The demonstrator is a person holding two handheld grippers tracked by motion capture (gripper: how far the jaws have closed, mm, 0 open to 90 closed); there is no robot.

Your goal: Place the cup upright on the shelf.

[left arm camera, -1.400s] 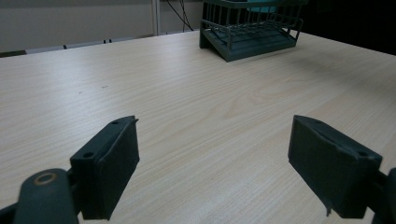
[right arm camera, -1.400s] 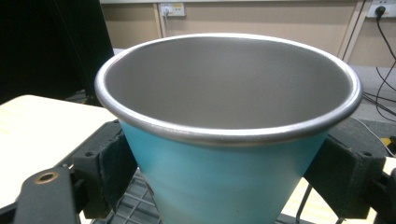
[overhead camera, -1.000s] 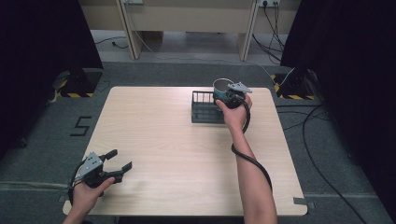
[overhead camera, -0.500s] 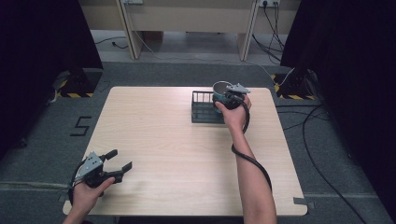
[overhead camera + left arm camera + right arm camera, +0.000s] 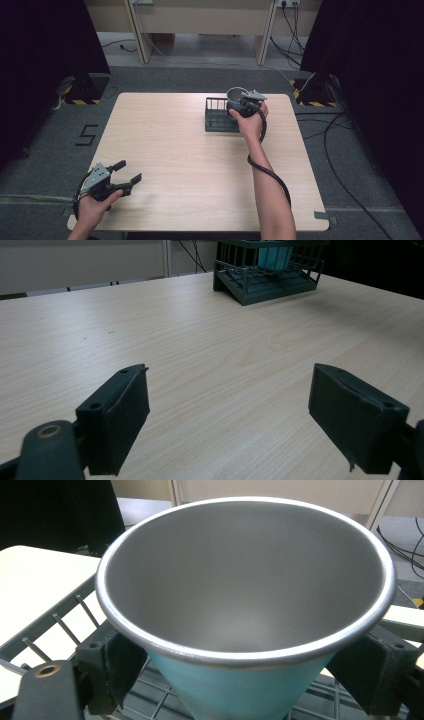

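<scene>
At far end of worktop, dark wire rack just left of right gripper; bare wood all round it, nothing between rack and hand. Beyond worktop edge, grey floor with cables and hazard-striped feet.

Right hand reached forward from long bare forearm, gripper cable looping back along arm. Right gripper closed on cup: jaws pressed against either side of teal wall just under metal rim, cup upright and mouth open toward camera, grey inside. Cup held over rack, wires of rack below and to left of jaws; whether cup base touches rack cannot be told.

Left hand low at near left corner of worktop, left gripper pointing across toward rack. Left gripper spread wide, holding nothing, bare wood between jaws. Far ahead of it and slightly right, rack with teal cup showing through bars.
</scene>
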